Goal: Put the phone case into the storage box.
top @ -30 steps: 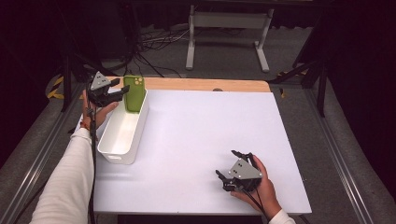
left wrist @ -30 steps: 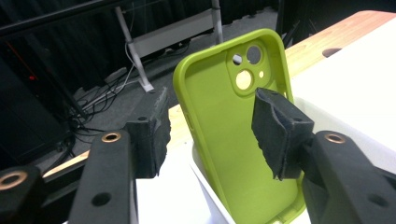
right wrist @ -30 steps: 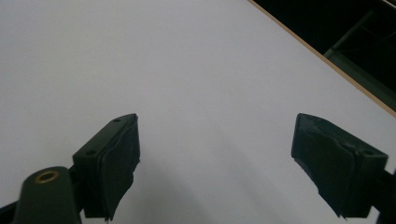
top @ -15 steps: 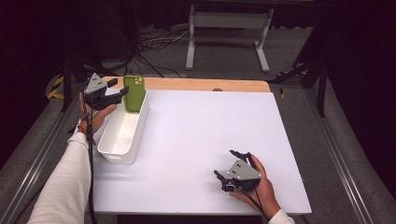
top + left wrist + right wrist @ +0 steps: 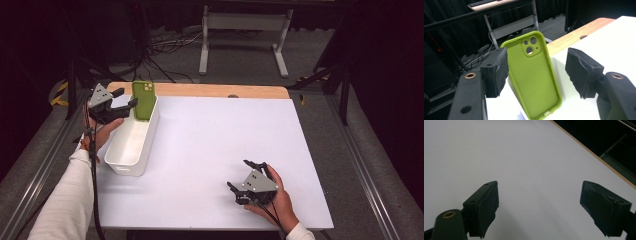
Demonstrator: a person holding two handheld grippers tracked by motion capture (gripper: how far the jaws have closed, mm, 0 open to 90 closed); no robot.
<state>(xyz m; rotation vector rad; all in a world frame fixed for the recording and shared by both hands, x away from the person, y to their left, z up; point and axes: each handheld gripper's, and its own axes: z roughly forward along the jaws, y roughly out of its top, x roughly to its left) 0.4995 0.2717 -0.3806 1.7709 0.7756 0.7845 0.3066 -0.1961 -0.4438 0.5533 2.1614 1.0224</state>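
Green phone case [image 5: 144, 99] leans upright at the far end of the white bin [image 5: 129, 150], high view; left gripper [image 5: 121, 102] just beside it. Left gripper view: jaws, just opening, flank the case without touching, so placement looks done. Right gripper view: right gripper [image 5: 539, 205], jaws wide, idle over table [image 5: 524, 152].

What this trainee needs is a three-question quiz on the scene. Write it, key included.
1. True or false: the green phone case lies flat in the white bin.
2. The right claw is: A) open over the bare table; B) shut on the case; C) inside the bin.
3. Is the left claw clamping the case?

Key: 1 false, it stands upright at the bin's far end. 2 A. 3 No: its jaws have just been opening, with the case between them.
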